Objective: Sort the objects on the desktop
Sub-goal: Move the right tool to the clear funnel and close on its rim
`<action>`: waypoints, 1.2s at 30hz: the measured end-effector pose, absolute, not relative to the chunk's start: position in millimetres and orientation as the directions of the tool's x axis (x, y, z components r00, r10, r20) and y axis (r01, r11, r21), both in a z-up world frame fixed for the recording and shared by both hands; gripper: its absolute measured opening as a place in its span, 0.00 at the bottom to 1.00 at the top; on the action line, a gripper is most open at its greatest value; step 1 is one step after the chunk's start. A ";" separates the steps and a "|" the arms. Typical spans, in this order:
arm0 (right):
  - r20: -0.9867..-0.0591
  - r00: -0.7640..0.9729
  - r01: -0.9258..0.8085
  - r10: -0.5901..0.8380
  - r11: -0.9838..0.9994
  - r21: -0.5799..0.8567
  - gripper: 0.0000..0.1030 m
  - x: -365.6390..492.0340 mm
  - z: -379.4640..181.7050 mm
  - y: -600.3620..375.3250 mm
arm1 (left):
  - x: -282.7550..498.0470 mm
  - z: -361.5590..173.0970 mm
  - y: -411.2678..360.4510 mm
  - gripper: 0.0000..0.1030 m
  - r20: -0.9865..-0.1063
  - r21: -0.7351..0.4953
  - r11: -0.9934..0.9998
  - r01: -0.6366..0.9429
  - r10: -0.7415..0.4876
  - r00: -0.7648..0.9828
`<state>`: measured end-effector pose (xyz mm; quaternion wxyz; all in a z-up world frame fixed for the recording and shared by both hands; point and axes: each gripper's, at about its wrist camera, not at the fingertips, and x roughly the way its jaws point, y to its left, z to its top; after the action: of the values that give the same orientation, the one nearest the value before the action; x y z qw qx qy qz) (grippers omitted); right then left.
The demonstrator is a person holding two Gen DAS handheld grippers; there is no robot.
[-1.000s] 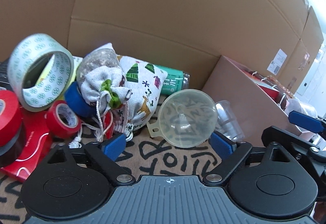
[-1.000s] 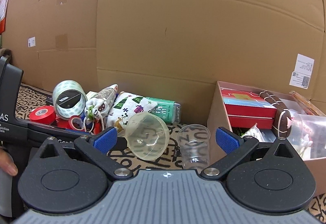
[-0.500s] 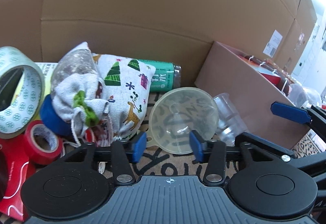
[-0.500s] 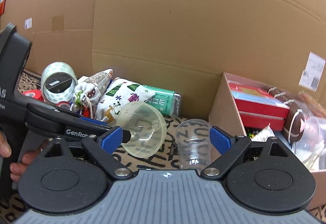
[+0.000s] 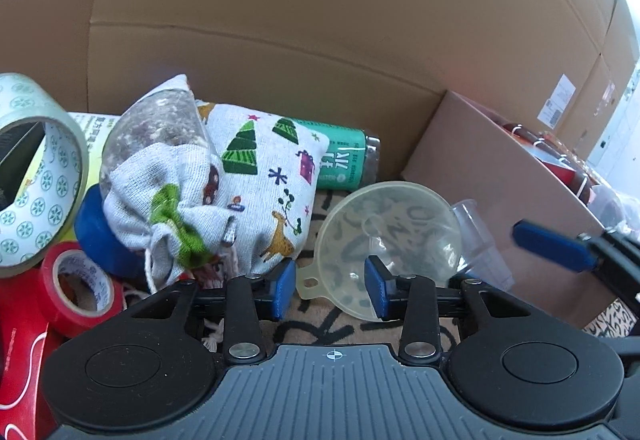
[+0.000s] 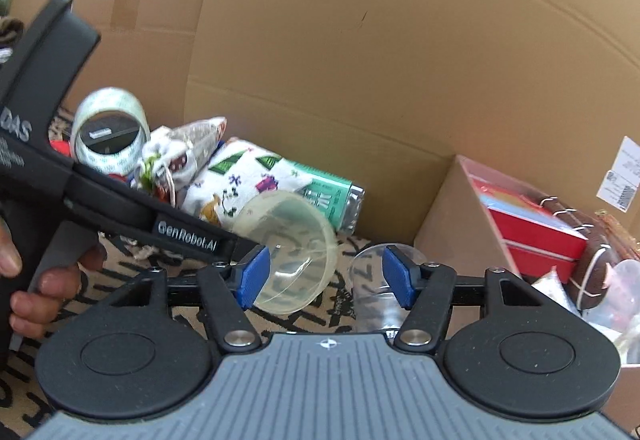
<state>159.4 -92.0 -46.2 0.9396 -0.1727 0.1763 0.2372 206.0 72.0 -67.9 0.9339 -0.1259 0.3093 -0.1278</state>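
Observation:
A translucent plastic funnel point(image 5: 390, 240) lies on the patterned mat, its tab pointing left. My left gripper point(image 5: 330, 286) is partly closed around the funnel's near rim, the right pad at the rim, the left pad just clear of the tab. In the right wrist view the funnel point(image 6: 292, 252) sits between the left gripper's tip and a clear plastic cup point(image 6: 374, 288). My right gripper point(image 6: 326, 278) is open, its pads spanning the funnel's edge and the cup. The cup also shows in the left wrist view point(image 5: 478, 240).
A Christmas-print cloth bag point(image 5: 224, 192), a green can point(image 5: 344, 160), patterned tape roll point(image 5: 36, 176), red tape point(image 5: 78, 288) and blue tape point(image 5: 100, 236) crowd the left. An open cardboard box point(image 6: 452, 224) with red packages stands right. A cardboard wall point(image 5: 280, 20) backs everything.
My left gripper's jaws have narrowed from wide open to around the funnel's near rim. My right gripper has moved closer and narrowed somewhat.

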 end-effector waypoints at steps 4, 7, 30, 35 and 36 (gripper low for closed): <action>-0.449 0.801 -0.525 0.395 0.825 -0.211 0.50 169.4 -54.3 -86.3 | 215.1 -68.3 70.3 0.52 -0.549 -0.318 0.934 0.164 -0.323 0.771; -0.458 0.801 -0.518 0.386 0.829 -0.208 0.50 174.2 -59.8 -82.6 | 219.5 -69.0 72.0 0.52 -0.547 -0.335 0.928 0.164 -0.333 0.768; -0.556 0.733 -0.488 0.391 0.872 -0.031 0.17 174.9 -67.6 -109.0 | 195.1 -72.2 64.1 0.45 -0.550 -0.261 0.950 0.171 -0.292 0.782; -0.559 0.722 -0.491 0.407 0.871 0.001 0.11 166.1 -64.5 -115.4 | 182.6 -64.3 58.6 0.53 -0.537 -0.237 0.953 0.189 -0.290 0.792; -0.558 0.721 -0.493 0.411 0.870 0.004 0.10 164.2 -63.7 -115.9 | 180.4 -64.0 57.1 0.53 -0.543 -0.232 0.953 0.197 -0.295 0.786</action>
<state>164.2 -115.9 -63.7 0.9247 -0.0726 0.2825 0.2446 180.4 57.1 -64.0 0.9415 -0.0818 0.2998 -0.1306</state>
